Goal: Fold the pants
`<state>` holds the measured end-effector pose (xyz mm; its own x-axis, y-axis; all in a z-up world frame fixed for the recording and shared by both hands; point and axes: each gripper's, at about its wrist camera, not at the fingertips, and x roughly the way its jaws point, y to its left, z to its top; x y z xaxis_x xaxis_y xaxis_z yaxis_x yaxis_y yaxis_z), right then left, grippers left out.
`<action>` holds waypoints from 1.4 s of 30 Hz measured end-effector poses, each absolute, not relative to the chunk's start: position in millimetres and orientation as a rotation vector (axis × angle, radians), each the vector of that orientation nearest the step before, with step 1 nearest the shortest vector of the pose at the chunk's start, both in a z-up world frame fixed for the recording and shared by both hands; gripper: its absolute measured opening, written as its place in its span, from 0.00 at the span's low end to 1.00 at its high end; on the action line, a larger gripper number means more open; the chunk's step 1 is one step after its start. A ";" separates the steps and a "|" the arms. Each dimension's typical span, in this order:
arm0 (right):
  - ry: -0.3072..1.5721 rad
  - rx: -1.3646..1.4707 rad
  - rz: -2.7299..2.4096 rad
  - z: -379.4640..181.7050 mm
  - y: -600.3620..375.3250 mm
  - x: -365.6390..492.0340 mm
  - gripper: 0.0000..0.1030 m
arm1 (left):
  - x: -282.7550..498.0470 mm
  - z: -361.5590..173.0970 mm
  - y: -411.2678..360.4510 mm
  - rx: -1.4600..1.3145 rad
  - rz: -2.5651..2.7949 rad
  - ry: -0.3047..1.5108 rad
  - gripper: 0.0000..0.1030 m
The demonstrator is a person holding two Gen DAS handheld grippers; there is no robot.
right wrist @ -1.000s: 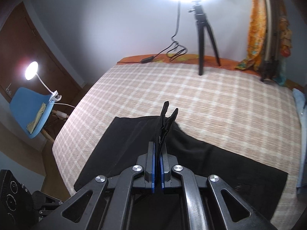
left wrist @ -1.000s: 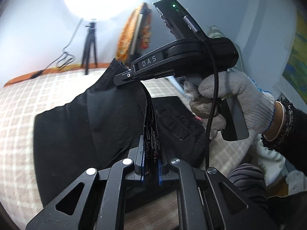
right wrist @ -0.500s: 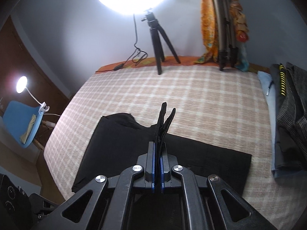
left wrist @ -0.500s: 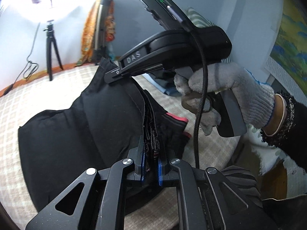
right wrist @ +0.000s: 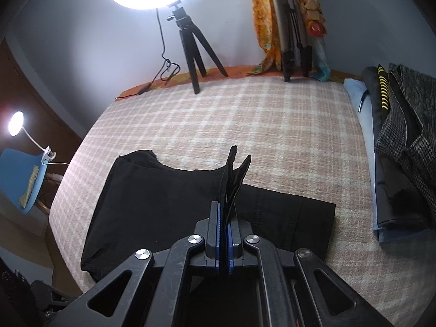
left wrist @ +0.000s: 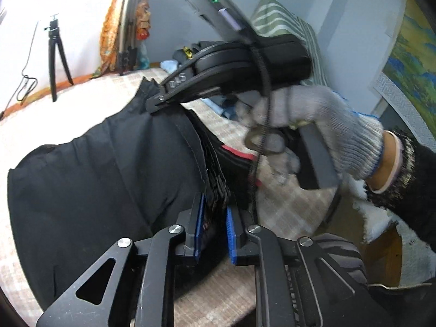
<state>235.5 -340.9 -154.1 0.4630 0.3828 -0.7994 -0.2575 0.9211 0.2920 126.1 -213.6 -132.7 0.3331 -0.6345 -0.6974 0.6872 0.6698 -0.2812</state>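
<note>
Black pants [right wrist: 163, 190] lie on a checked bed [right wrist: 245, 122], partly doubled over. My right gripper [right wrist: 223, 218] is shut on a raised edge of the cloth, which sticks up past its pads. In the left wrist view the same gripper [left wrist: 155, 103], held by a gloved hand [left wrist: 327, 125], pinches that edge just above the pants [left wrist: 95, 177]. My left gripper [left wrist: 214, 226] is close below it; its jaws are opening, with the bunched layered edge between the blue pads and a dark gap at the right pad.
A ring light on a small tripod [right wrist: 194, 51] stands at the bed's far edge, beside folded tripods draped with orange cloth [right wrist: 288, 41]. A pile of folded clothes [right wrist: 395, 150] lies along the right side. A blue chair with a clip lamp [right wrist: 21, 177] is off the left edge.
Both grippers have carried the pants' edge sideways and lower, and the clothes pile has come into the right wrist view. The left pads have parted a little around the cloth.
</note>
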 end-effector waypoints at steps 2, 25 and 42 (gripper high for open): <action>1.019 0.146 0.387 -156.7 -343.9 236.6 0.01 | 118.9 -128.5 -211.1 0.082 -0.873 0.864 0.13; 1.095 -0.013 0.236 -187.9 -346.1 235.8 0.34 | 136.3 -191.5 -52.2 0.024 -0.507 0.868 0.16; 1.010 -0.206 0.492 -174.3 -249.7 188.7 0.31 | 130.4 -222.9 -48.0 0.033 -0.462 0.894 0.16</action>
